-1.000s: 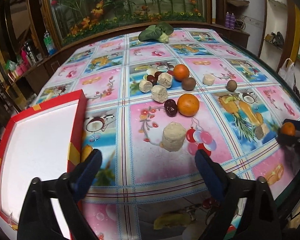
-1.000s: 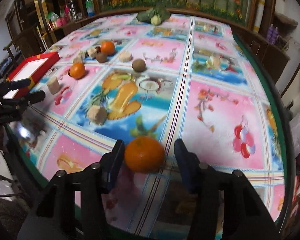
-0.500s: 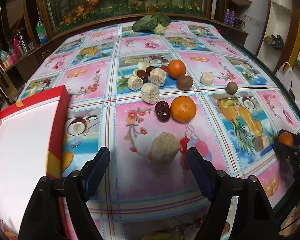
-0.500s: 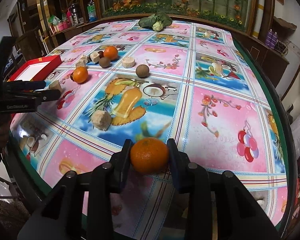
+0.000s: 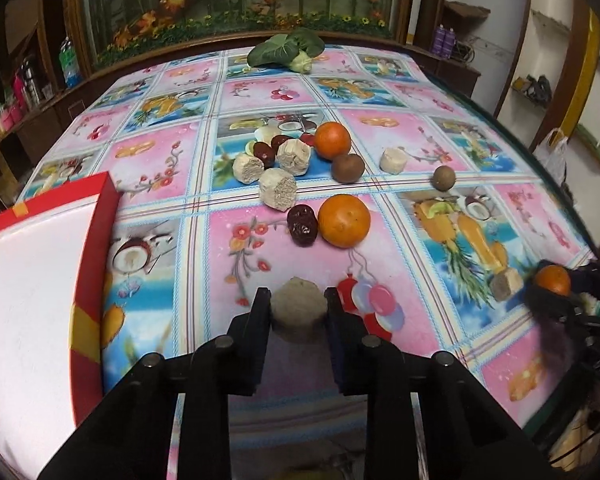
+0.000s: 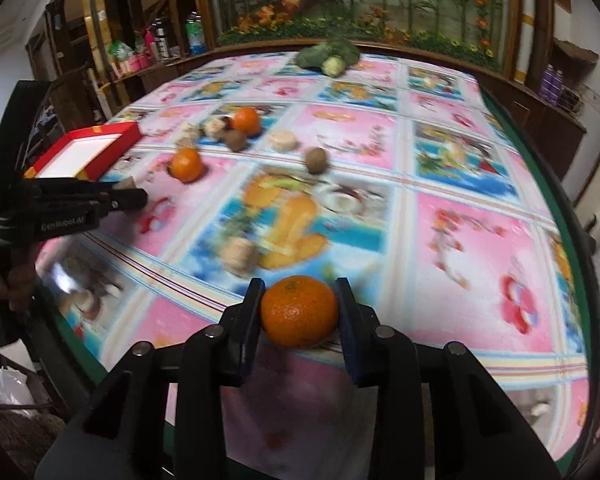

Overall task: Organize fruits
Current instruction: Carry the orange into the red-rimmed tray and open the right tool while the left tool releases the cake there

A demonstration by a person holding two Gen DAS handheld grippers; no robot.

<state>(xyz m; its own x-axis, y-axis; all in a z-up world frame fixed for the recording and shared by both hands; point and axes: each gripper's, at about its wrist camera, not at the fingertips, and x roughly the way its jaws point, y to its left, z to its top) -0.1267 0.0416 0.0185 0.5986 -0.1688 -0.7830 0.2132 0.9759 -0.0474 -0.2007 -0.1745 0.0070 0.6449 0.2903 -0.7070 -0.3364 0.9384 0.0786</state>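
Observation:
My left gripper [image 5: 298, 306] is shut on a beige cylindrical chunk [image 5: 298, 310] low over the patterned tablecloth. Beyond it lie an orange [image 5: 344, 221] with a dark red date [image 5: 302, 225] beside it, then a cluster of beige chunks [image 5: 278, 190], dates, a second orange [image 5: 332, 141] and two brown round fruits [image 5: 348, 168]. My right gripper [image 6: 299, 302] is shut on a small orange [image 6: 299, 311], lifted near the table's front edge. In the left wrist view that gripper [image 5: 554, 286] shows at far right. A red box with white inside [image 5: 32, 292] stands at the left.
A leafy green vegetable [image 5: 286, 53] lies at the table's far end. Another beige chunk [image 6: 240, 255] sits on the cloth ahead of the right gripper. A hand [image 6: 18, 280] holds the left gripper at the left edge. Shelves with bottles [image 5: 70, 66] line the left wall.
My left gripper moved forward and closed on the beige chunk. My right gripper, closed on the small orange, shifted with it; the right wrist view is now blurred.

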